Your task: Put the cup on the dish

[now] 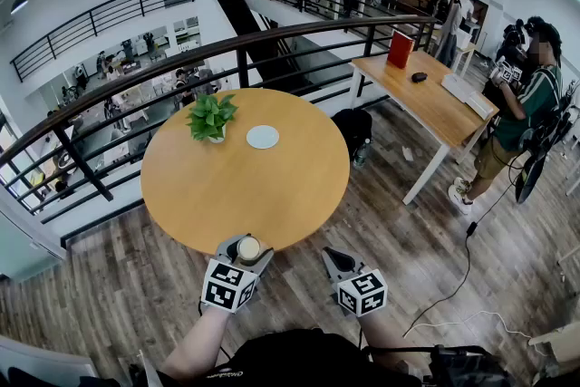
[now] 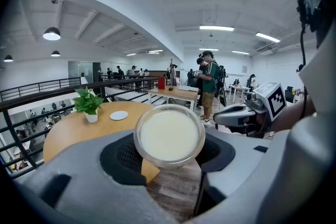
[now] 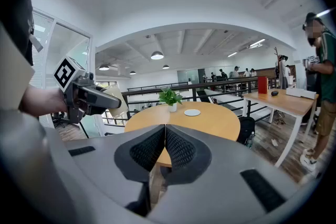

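A clear cup [image 2: 169,136] with a cream-white inside sits between the pads of my left gripper [image 1: 246,251], which is shut on it. The cup [image 1: 248,248] hangs at the near edge of the round wooden table [image 1: 272,186]. The cup [image 3: 107,96] also shows at the left of the right gripper view. A small white dish [image 1: 263,137] lies on the far side of the table; the dish [image 2: 119,115] and the dish [image 3: 192,112] look small in both gripper views. My right gripper [image 1: 341,264] is shut and empty, held off the table's near right edge.
A potted green plant [image 1: 211,117] stands just left of the dish. Behind the table runs a dark railing [image 1: 245,45] over a drop. A rectangular wooden desk [image 1: 426,91] stands at the right, with a person [image 1: 521,118] beside it. A black bag [image 1: 352,130] lies between the tables.
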